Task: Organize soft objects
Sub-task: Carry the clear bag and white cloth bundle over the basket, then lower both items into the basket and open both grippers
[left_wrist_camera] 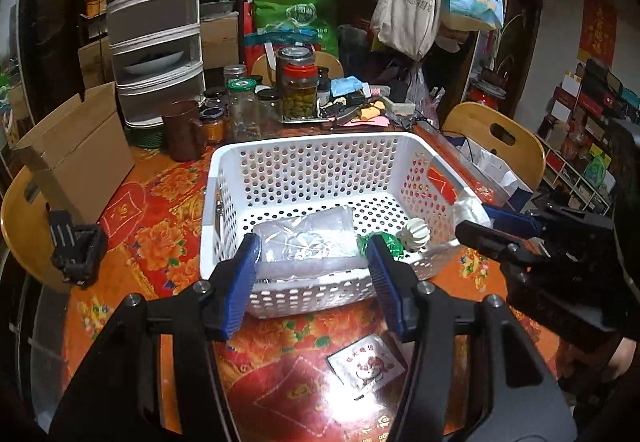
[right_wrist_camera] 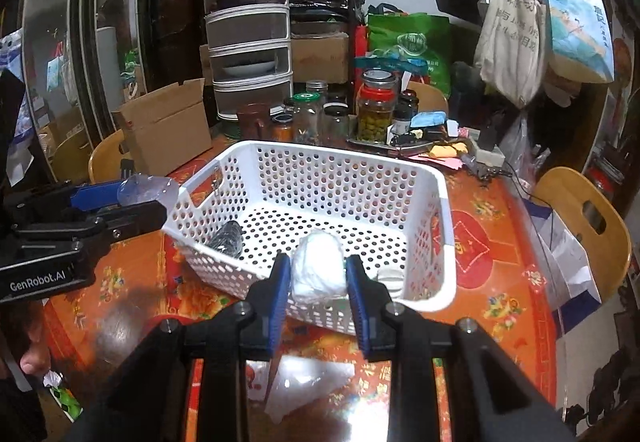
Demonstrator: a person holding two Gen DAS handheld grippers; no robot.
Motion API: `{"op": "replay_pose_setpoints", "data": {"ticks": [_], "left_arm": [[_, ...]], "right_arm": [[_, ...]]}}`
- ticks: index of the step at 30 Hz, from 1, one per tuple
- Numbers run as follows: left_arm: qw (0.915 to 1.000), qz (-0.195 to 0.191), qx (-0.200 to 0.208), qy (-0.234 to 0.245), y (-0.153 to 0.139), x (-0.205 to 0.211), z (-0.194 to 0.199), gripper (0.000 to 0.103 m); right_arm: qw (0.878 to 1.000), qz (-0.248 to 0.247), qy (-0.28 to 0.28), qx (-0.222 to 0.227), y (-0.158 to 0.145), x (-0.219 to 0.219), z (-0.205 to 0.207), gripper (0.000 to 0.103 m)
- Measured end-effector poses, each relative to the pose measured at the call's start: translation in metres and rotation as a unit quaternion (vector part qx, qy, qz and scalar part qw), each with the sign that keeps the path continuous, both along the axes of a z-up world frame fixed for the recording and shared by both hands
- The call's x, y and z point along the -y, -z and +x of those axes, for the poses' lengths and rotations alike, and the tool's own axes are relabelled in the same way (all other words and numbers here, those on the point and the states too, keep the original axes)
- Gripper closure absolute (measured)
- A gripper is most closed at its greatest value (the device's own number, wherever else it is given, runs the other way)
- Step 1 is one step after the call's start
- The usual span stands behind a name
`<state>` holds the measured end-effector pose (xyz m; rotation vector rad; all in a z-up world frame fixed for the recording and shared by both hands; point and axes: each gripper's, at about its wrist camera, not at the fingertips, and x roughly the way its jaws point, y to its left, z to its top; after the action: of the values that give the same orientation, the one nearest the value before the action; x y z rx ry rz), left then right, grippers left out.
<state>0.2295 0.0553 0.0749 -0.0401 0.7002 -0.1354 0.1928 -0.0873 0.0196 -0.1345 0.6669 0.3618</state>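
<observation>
A white perforated basket [left_wrist_camera: 304,158] stands on the floral table; it also shows in the right wrist view [right_wrist_camera: 332,178]. My left gripper [left_wrist_camera: 314,282] holds a clear plastic-wrapped grey bundle [left_wrist_camera: 308,246] between its blue pads at the basket's near rim; the bundle also shows in the right wrist view [right_wrist_camera: 146,189]. A white ribbed toy [left_wrist_camera: 416,236] and a green item [left_wrist_camera: 386,246] lie inside. My right gripper [right_wrist_camera: 318,282] is shut on a white plastic-wrapped soft roll [right_wrist_camera: 318,268] over the basket's near edge. A dark object [right_wrist_camera: 227,238] lies in the basket.
A small printed packet [left_wrist_camera: 366,366] lies on the table in front of the basket, and a clear bag [right_wrist_camera: 304,386] lies under my right gripper. Glass jars [left_wrist_camera: 298,94], a brown cup [left_wrist_camera: 182,130], a cardboard box [left_wrist_camera: 76,162] and a tiered food cover [left_wrist_camera: 156,38] stand behind. Wooden chairs [left_wrist_camera: 496,138] flank the table.
</observation>
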Motion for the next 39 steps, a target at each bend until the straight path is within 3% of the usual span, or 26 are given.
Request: {"op": "replay_pose_setpoints", "data": {"ticks": [20, 31, 39], "left_arm": [[0.9985, 0.027, -0.047, -0.008, 0.022, 0.006, 0.066, 0.051], [0.9905, 0.05, -0.128, -0.005, 0.06, 0.018, 0.123, 0.051], [0.986, 0.068, -0.152, -0.012, 0.085, 0.025, 0.144, 0.05]], "right_arm": [[0.999, -0.028, 0.026, -0.036, 0.01, -0.003, 0.05, 0.076], [0.993, -0.059, 0.044, -0.089, 0.03, -0.009, 0.093, 0.076], [0.987, -0.079, 0.044, -0.134, 0.049, -0.01, 0.118, 0.076]]}}
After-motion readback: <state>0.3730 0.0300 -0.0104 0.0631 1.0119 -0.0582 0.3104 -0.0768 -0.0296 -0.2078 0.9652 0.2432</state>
